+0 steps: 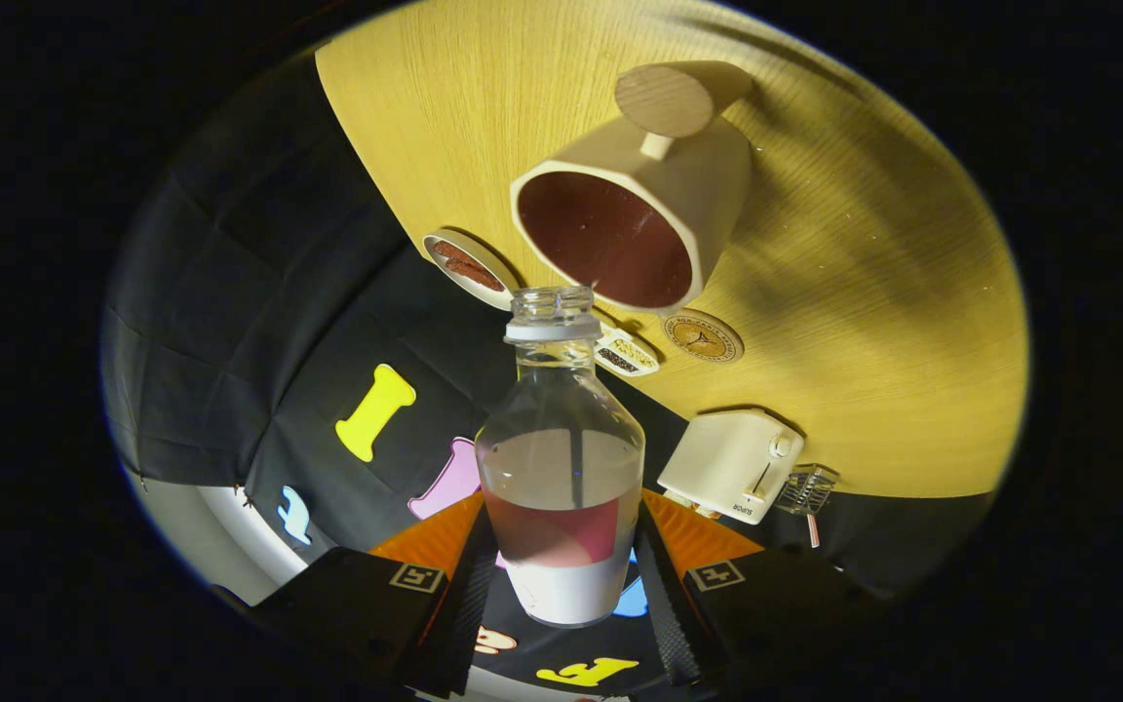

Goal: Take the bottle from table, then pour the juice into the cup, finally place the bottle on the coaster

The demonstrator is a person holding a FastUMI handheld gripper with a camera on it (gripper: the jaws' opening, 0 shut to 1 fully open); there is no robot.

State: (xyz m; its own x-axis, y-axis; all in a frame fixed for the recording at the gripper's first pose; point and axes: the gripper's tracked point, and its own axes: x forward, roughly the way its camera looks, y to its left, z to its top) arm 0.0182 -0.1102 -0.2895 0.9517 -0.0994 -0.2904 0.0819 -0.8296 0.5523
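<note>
One bottle (561,458), clear with a pale band at its base and reddish juice low inside, sat between the two fingers of the tool (561,575), which pressed on its lower body from either side and held it. Its uncapped neck pointed away from the fingers toward the one cup (635,200), a cream mug with a dark red inside and a round wooden knob on its wall. The mouth of the bottle lay just short of the cup's rim, and whether they touched could not be told. The whole scene appeared tilted, the yellow wooden tabletop (873,292) swung across beyond the bottle. One round coaster (703,337) with a printed emblem lay on the tabletop just beside the cup, clear of both cup and bottle. Three other small things stood nearby: a shallow round dish (469,265) holding something brown next to the cup's rim, a small patterned piece (625,353) partly hidden behind the bottle's neck, and one white toaster (732,463) near the tabletop's edge, with a little wire basket (805,489) just beside it.
</note>
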